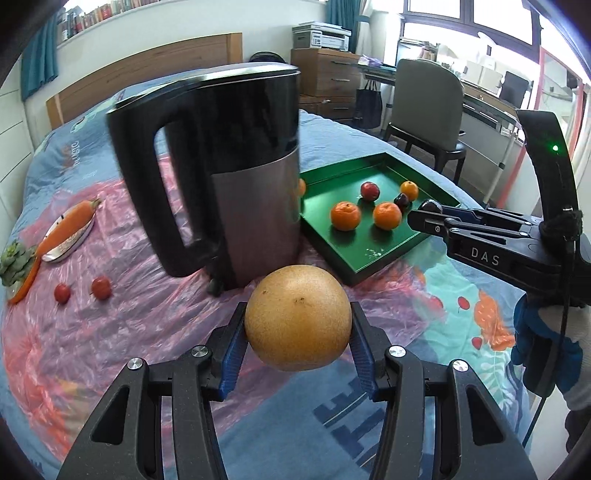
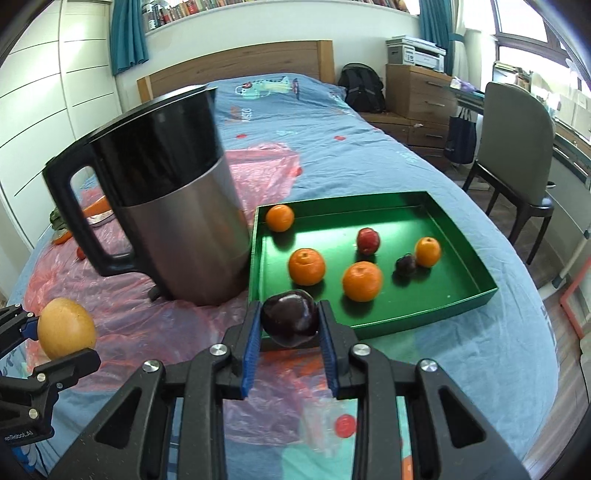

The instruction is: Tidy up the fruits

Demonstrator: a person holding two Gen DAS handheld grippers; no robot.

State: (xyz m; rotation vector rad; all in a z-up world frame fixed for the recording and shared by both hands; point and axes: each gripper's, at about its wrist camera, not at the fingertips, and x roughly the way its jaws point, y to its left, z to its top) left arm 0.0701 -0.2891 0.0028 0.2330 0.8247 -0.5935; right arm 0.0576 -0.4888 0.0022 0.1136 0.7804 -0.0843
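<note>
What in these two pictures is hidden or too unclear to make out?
- Left wrist view: the kettle hides most of one orange in the green tray.
- Right wrist view: the kettle covers most of the carrot.
- Both views: book titles on the shelf are too small.

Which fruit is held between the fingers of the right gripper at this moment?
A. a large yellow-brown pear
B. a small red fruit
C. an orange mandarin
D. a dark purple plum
D. In the right wrist view the right gripper is shut on the dark purple plum, at the near edge of the green tray; the yellow-brown pear sits in the left gripper.
</note>
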